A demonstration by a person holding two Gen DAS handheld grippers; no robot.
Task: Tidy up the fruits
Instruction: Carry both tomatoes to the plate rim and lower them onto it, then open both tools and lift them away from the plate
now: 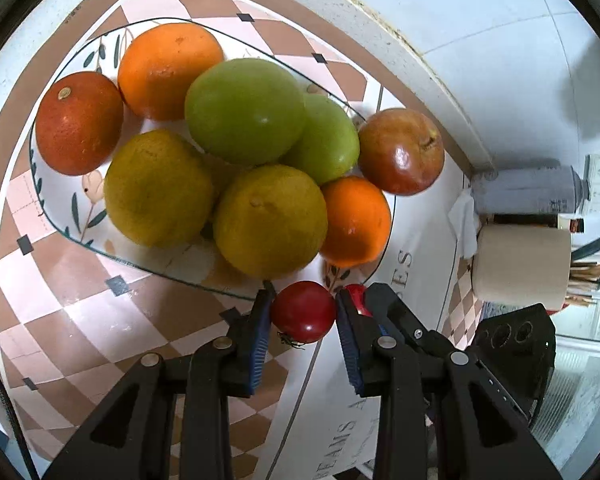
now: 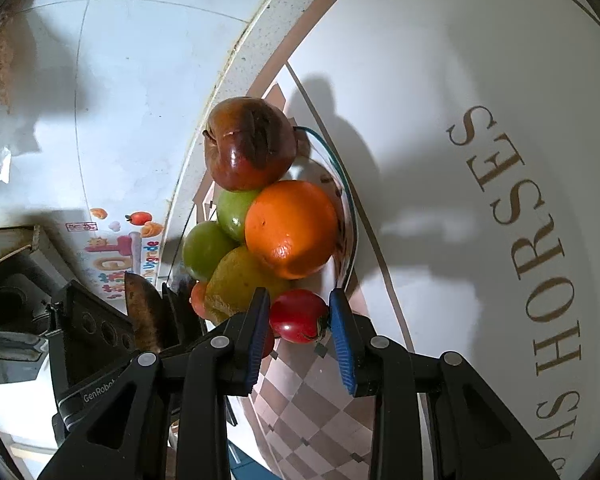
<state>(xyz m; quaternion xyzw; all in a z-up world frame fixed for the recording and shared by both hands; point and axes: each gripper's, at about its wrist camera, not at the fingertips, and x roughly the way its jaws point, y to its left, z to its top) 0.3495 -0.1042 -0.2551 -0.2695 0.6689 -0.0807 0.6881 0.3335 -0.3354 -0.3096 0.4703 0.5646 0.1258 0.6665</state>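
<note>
A glass plate [image 1: 52,216] with a leaf pattern holds oranges [image 1: 168,68], green fruits [image 1: 244,112], yellowish citrus [image 1: 268,220] and a dark red apple [image 1: 400,152] at its far rim. My left gripper [image 1: 303,312] is shut on a small red tomato [image 1: 303,312] just off the plate's near edge. My right gripper [image 2: 299,316] is shut on another small red tomato [image 2: 298,316] by the same plate [image 2: 350,216]. The right gripper's body [image 1: 512,344] shows at the right of the left wrist view, and a bit of its tomato [image 1: 356,294] shows behind my left finger.
The plate stands on a checkered, lettered tablecloth [image 1: 80,320] next to a tiled wall [image 1: 500,40]. A paper roll [image 1: 520,264], a grey can [image 1: 528,192] and a holder of chopsticks [image 1: 592,272] stand at the right. A dark brown object [image 2: 144,316] lies beside the left gripper's body [image 2: 88,328].
</note>
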